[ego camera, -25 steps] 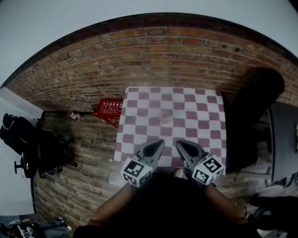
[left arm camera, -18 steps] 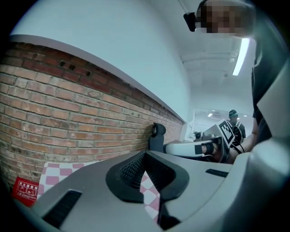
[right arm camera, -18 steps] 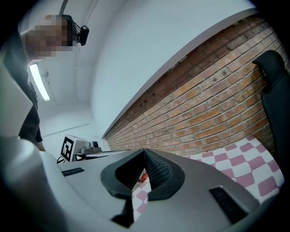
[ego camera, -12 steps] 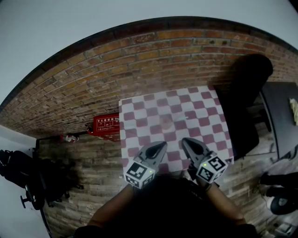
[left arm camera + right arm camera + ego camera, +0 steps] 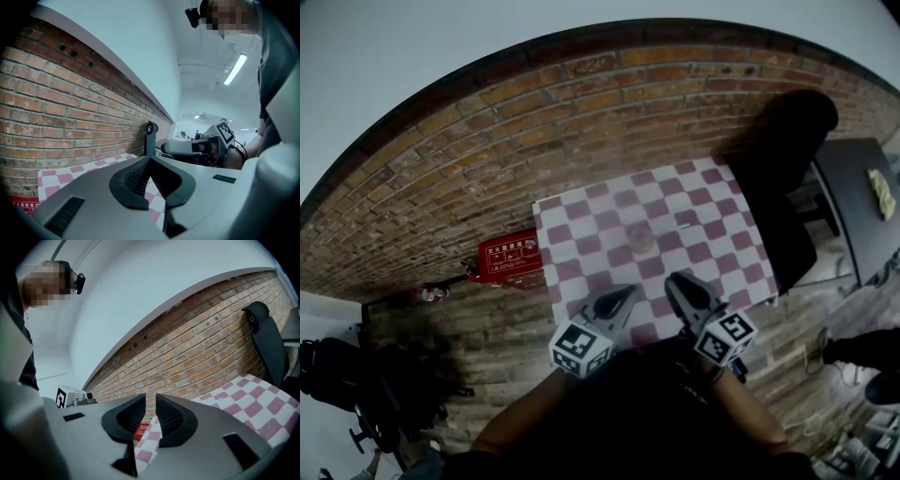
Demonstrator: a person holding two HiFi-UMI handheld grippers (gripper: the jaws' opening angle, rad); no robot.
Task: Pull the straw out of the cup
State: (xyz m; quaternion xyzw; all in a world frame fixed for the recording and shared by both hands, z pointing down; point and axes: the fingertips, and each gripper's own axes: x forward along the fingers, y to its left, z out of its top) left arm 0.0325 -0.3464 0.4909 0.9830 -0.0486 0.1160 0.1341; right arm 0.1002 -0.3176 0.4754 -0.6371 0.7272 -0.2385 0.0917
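Our view has swung: the checkered table (image 5: 581, 225) now sits tilted. We hold the left gripper (image 5: 623, 292) pressed together, empty, and the right gripper (image 5: 675, 281) a slit apart, at the near edge; the cup (image 5: 640, 240) stands mid-table, straw indistinct.

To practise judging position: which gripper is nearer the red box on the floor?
Left. The left gripper is at the near edge of the table, right of the red box; the right gripper is farther right still.
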